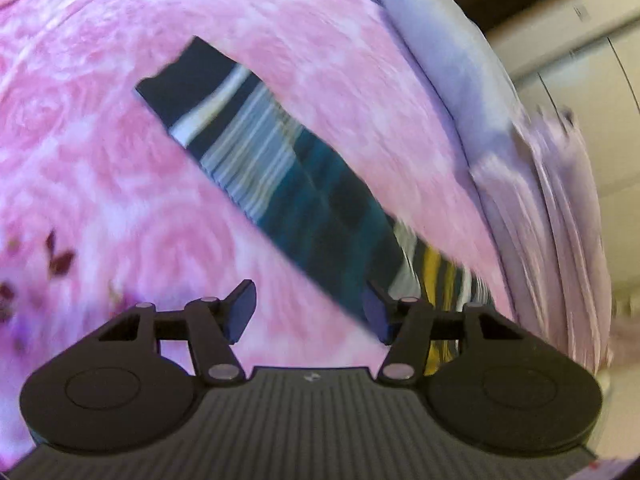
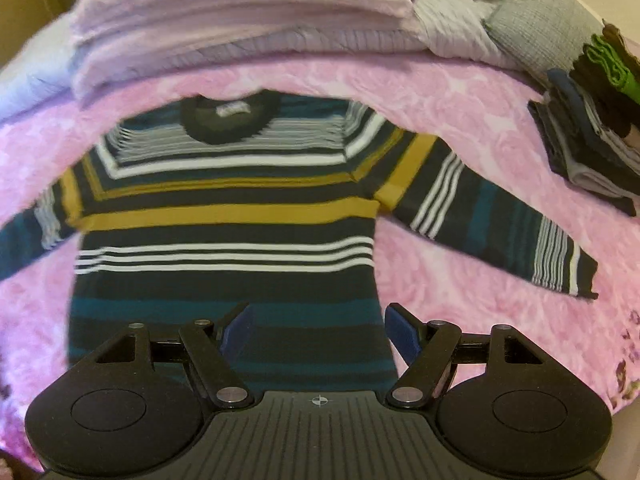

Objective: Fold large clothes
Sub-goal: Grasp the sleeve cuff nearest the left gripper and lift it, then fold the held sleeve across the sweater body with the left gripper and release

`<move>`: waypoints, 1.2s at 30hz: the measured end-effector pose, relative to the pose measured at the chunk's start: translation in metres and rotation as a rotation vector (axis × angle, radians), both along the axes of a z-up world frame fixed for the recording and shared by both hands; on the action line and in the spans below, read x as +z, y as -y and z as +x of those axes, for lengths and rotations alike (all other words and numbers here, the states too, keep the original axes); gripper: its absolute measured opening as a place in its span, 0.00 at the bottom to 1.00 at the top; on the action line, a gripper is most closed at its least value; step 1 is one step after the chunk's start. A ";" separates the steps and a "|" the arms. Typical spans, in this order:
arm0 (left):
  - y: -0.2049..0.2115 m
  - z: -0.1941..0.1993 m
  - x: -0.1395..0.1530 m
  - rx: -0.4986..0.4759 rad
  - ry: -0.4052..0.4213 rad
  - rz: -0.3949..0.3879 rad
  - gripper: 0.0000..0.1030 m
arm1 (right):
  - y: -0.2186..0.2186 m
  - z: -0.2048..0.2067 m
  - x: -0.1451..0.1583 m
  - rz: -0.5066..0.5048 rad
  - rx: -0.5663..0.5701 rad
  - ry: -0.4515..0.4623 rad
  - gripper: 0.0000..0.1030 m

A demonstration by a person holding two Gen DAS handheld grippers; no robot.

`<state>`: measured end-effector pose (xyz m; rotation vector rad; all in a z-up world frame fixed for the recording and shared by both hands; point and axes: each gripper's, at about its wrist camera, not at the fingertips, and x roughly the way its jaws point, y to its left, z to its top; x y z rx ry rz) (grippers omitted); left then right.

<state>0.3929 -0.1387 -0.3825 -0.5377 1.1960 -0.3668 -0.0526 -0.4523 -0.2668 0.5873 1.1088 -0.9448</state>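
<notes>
Striped sweater point(image 2: 224, 216) lies flat, sleeves out, on pink floral bed cover point(image 2: 460, 92); folded bedding point(image 2: 240, 12) behind, clothes stack point(image 2: 592, 136) at right. Left tool point(image 1: 310, 312) and right tool point(image 2: 320, 332) both spread, pinching nothing, above it.

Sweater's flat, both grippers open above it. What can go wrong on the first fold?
1. The left gripper hangs over pink blanket beside the sleeve; it may pinch blanket too.
2. The right gripper sits over the sweater hem; it may catch one layer only.
3. The folded stack lies near the other sleeve.
</notes>
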 end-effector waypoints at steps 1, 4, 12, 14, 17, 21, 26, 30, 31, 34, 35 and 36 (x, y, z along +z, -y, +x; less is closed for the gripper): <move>-0.003 0.008 -0.008 0.034 0.001 -0.002 0.49 | 0.002 0.001 -0.007 0.004 -0.007 -0.007 0.68; -0.010 0.030 -0.028 0.121 0.010 -0.017 0.48 | 0.009 0.004 -0.025 0.015 -0.017 -0.039 0.68; -0.008 0.056 -0.062 0.187 0.032 0.060 0.22 | 0.022 0.009 -0.061 0.041 -0.006 -0.093 0.68; -0.005 0.059 -0.063 0.195 0.049 0.083 0.14 | 0.025 0.009 -0.066 0.043 0.012 -0.092 0.68; 0.000 0.059 -0.051 0.193 0.089 0.117 0.08 | 0.032 0.005 -0.073 0.039 0.035 -0.097 0.68; 0.044 0.038 0.011 0.048 0.349 0.190 0.08 | 0.046 -0.009 -0.075 0.036 0.035 -0.079 0.68; 0.148 -0.039 0.113 -0.268 0.693 0.116 0.06 | 0.063 -0.038 -0.073 0.036 0.023 -0.063 0.68; 0.233 -0.145 0.164 -0.610 0.828 -0.105 0.06 | 0.078 -0.066 -0.070 0.047 -0.012 -0.044 0.68; 0.253 -0.174 0.167 -0.709 0.827 -0.168 0.08 | 0.082 -0.073 -0.068 0.048 -0.020 -0.037 0.68; 0.297 -0.239 0.147 -0.928 0.750 -0.217 0.25 | 0.091 -0.091 -0.064 0.046 -0.030 -0.023 0.68; 0.306 -0.255 0.132 -0.977 0.721 -0.172 0.24 | 0.095 -0.097 -0.063 0.046 -0.035 -0.023 0.68; 0.311 -0.264 0.117 -1.011 0.682 -0.128 0.24 | 0.098 -0.102 -0.063 0.046 -0.043 -0.023 0.68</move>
